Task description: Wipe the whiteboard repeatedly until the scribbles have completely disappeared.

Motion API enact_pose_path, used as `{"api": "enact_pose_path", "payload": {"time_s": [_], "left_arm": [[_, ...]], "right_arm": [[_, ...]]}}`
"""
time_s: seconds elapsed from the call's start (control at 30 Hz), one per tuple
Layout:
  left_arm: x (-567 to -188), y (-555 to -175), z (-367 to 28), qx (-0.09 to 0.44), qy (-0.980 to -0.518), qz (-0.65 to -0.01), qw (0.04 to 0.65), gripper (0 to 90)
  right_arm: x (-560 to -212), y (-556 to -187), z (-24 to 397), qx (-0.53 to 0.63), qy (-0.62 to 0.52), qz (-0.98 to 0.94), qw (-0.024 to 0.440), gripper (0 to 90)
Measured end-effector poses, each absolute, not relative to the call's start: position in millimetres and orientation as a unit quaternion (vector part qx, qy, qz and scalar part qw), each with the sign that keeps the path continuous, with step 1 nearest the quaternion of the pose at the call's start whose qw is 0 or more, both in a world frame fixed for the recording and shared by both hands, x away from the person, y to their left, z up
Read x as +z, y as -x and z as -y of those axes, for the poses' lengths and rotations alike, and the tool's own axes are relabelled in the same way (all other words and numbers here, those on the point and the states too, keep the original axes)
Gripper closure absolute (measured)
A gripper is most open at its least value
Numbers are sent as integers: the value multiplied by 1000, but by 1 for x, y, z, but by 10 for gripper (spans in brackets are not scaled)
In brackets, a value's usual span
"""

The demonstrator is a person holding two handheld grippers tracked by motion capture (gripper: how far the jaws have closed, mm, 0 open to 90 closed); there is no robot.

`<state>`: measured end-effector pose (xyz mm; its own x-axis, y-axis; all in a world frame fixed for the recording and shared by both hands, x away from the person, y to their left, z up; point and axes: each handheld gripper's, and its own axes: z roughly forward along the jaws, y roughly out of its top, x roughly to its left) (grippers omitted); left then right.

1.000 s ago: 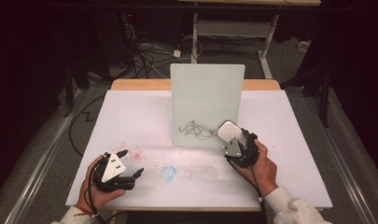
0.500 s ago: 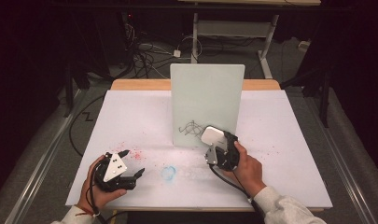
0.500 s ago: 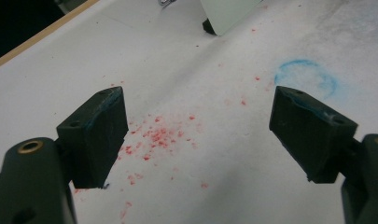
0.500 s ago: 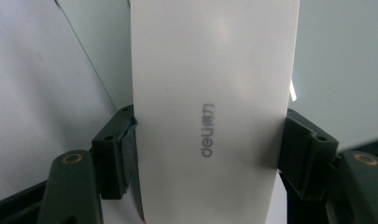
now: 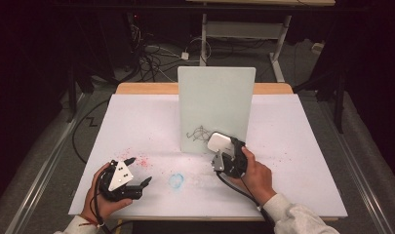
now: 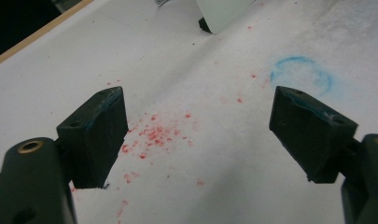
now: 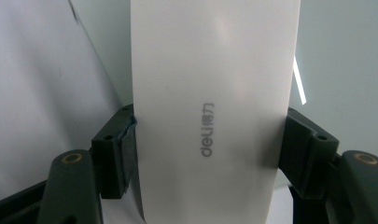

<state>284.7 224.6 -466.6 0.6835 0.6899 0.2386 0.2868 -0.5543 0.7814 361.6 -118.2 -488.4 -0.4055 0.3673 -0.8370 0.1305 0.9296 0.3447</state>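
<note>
Item: white eraser block (image 7: 214,112), oblong, smooth-faced, rounded at the corners, printed with a grey "deli" mark along its length. It is gripped across its width by the fingers (image 7: 114,154) of the right gripper (image 5: 224,151), one pressed to each long side. It is held in front of the lower right part of the upright whiteboard (image 5: 217,107), near a black scribble (image 5: 199,134) drawn on the board; whether it touches the board cannot be told.

Whiteboard: pale, rectangular, stood upright at the middle of the desk (image 5: 136,122), which is covered in white.

Left gripper (image 5: 136,171): held low at the near left of the desk, fingers (image 6: 95,135) spread wide apart with nothing between them. Blue smears are seen on the finger pads.

Desk surface marks: scattered red specks (image 6: 154,135) under and around the left gripper; a faint blue ring (image 5: 176,180) at near centre.
</note>
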Motion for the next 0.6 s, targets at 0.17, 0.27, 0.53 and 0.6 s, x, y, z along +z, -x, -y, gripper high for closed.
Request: {"api": "enact_pose_path", "payload": {"time_s": [0.17,0.27,0.53,0.6], "left_arm": [[-467,-285,-225,271,-839,-291,371,186],[-467,-285,-224,272,-838,-292,372,186],[-467,-286,-223,269,-843,-286,368,186],[-468,-286,-223,267,-842,-288,370,186]], "right_arm": [[-484,-362,137,103,-174,-830,520,307],[-482,-364,138,108,-181,-824,526,307],[-482,-364,111,119,-163,-824,529,307],[-487,-363,105,120,-150,-825,532,306]]}}
